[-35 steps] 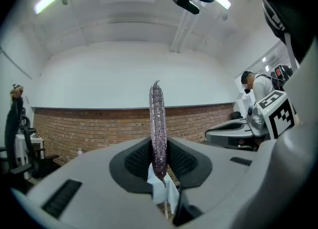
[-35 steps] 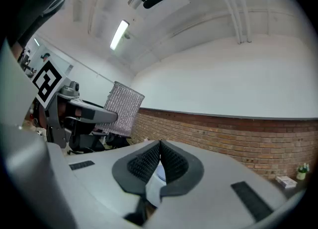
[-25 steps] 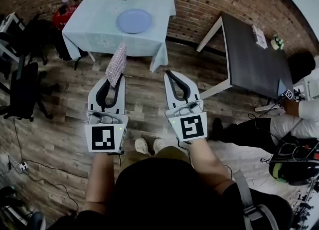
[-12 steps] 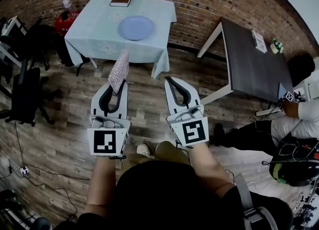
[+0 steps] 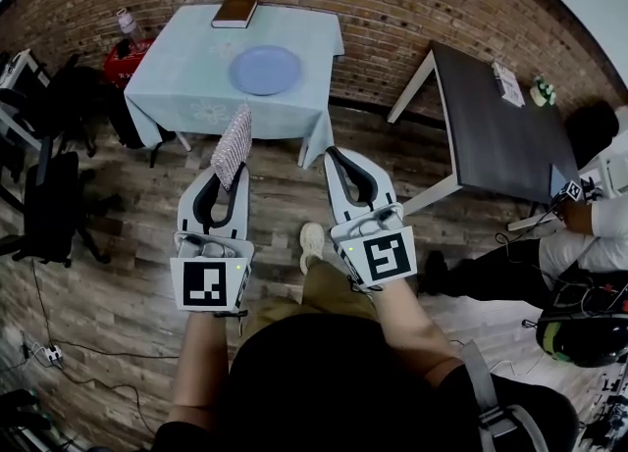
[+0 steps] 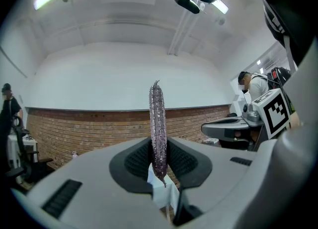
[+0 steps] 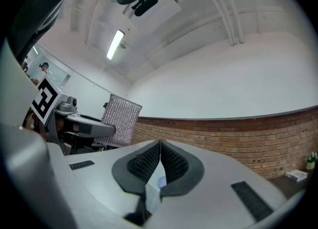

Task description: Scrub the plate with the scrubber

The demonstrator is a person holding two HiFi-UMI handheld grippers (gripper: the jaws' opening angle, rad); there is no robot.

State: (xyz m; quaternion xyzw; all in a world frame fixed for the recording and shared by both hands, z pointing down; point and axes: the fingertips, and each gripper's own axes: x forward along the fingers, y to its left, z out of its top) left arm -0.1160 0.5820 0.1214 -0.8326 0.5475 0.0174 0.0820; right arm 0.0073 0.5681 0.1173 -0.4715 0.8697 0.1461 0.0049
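step: approach, by my read. the scrubber is in hand but well apart from the plate, so no scrubbing yet.
left gripper: the left gripper is clamped on the scrubber's lower end, and the pad stands up out of the jaws, edge-on in the left gripper view.
right gripper: the right gripper has its jaws pressed together with nothing between them.
plate: round, pale blue and bare. it lies flat on the light-clothed table at the upper left of the head view, near a book at the far edge.
scrubber: a thin rectangular pad of silvery, glittery mesh that looks pliable.
next move: cross the wood floor to the table, then lay the scrubber's flat face on the plate. the plate may slide on the cloth, so the free right gripper could steady its rim.
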